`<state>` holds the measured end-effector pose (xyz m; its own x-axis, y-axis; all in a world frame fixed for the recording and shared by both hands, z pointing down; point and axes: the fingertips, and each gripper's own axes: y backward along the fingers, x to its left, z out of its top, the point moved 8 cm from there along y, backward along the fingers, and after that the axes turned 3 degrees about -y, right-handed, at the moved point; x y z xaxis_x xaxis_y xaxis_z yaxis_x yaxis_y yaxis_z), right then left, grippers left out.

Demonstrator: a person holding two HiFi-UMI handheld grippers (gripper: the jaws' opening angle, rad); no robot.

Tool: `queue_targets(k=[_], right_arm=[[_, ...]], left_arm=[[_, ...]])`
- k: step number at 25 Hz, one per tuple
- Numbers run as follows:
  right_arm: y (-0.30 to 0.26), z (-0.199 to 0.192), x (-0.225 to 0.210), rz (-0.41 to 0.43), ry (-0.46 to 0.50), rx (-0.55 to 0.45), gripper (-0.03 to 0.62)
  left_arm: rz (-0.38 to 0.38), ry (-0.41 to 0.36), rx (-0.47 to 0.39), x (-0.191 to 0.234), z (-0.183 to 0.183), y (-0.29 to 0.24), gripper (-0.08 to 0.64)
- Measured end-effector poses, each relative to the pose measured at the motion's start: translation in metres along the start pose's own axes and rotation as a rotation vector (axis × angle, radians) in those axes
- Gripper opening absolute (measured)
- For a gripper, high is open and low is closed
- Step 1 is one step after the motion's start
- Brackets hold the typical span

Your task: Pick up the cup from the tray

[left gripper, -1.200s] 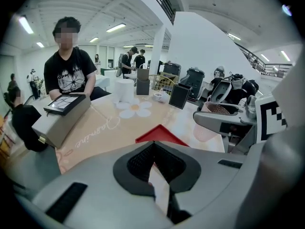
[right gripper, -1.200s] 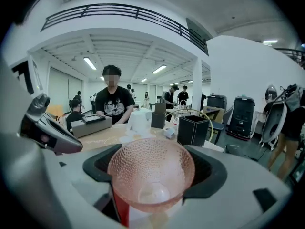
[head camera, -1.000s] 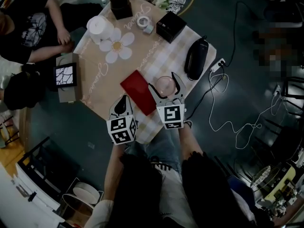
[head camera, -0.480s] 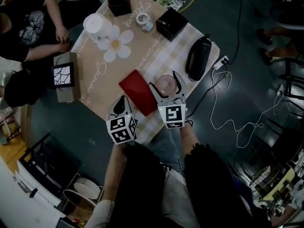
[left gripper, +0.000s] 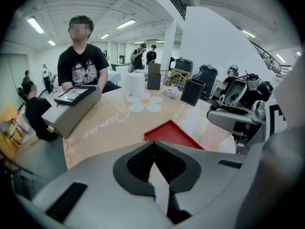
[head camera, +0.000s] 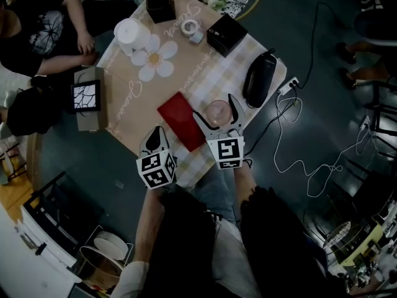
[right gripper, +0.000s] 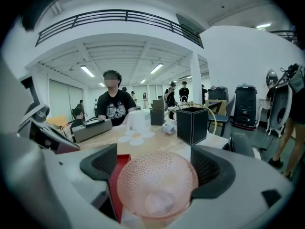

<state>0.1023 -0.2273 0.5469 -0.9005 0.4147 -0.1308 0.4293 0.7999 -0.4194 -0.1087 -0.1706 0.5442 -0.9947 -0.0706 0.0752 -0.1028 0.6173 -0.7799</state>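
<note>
A pink dimpled cup (head camera: 217,111) stands on the checked cloth just right of the flat red tray (head camera: 180,120), not on it. My right gripper (head camera: 214,107) straddles the cup, and its jaws are opening with the cup between them. In the right gripper view the cup (right gripper: 156,185) fills the gap between the dark pads (right gripper: 101,164), beside the tray's edge (right gripper: 114,175). My left gripper (head camera: 159,133) hovers at the table's near edge, left of the tray, its jaws shut and empty. From the left gripper (left gripper: 153,147) view the tray (left gripper: 171,133) lies ahead.
A black speaker (head camera: 258,78) lies right of the cup. Two black boxes (head camera: 224,35), a white roll (head camera: 130,33) and a tape roll (head camera: 188,26) sit at the far side. A grey box with a tablet (head camera: 87,99) and a seated person (head camera: 37,30) are left. Cables (head camera: 298,141) trail on the floor.
The right gripper's jaws have spread a little wider around the cup. The cup, tray and left gripper have kept their places.
</note>
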Motion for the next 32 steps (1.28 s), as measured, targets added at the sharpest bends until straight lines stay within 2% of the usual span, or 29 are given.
queue_targets(k=[6, 11, 17, 20, 21, 23, 26, 27, 28, 30, 32], right_arm=[[0.017, 0.037, 0.005, -0.055, 0.030, -0.070, 0.459], [0.026, 0.055, 0.016, -0.040, 0.023, -0.030, 0.457], [0.053, 0.083, 0.021, -0.107, 0.035, -0.051, 0.454], [0.063, 0.091, 0.033, -0.082, 0.035, -0.055, 0.442], [0.065, 0.092, 0.038, -0.072, 0.032, -0.053, 0.409], [0.068, 0.089, 0.048, -0.054, 0.026, -0.044, 0.291], [0.072, 0.076, 0.066, -0.029, 0.048, 0.019, 0.206], [0.075, 0.071, 0.071, -0.026, 0.063, 0.051, 0.144], [0.076, 0.067, 0.076, -0.030, 0.076, 0.078, 0.054], [0.077, 0.061, 0.081, -0.039, 0.057, 0.096, 0.009], [0.077, 0.058, 0.082, -0.038, -0.035, 0.069, 0.008]], left_arm=[[-0.008, -0.016, -0.080, 0.003, 0.023, 0.023, 0.006], [-0.034, -0.009, -0.144, 0.000, 0.037, 0.043, 0.006], [-0.073, -0.015, -0.224, -0.003, 0.053, 0.061, 0.006], [-0.089, -0.002, -0.256, -0.003, 0.060, 0.067, 0.006], [-0.097, 0.003, -0.263, -0.003, 0.061, 0.068, 0.006], [-0.116, 0.005, -0.275, -0.005, 0.062, 0.070, 0.006], [-0.150, -0.010, -0.271, -0.012, 0.056, 0.073, 0.006], [-0.162, -0.013, -0.267, -0.015, 0.052, 0.075, 0.006], [-0.173, -0.016, -0.264, -0.018, 0.049, 0.077, 0.005], [-0.184, -0.023, -0.261, -0.017, 0.046, 0.081, 0.006], [-0.196, -0.023, -0.260, -0.015, 0.044, 0.082, 0.006]])
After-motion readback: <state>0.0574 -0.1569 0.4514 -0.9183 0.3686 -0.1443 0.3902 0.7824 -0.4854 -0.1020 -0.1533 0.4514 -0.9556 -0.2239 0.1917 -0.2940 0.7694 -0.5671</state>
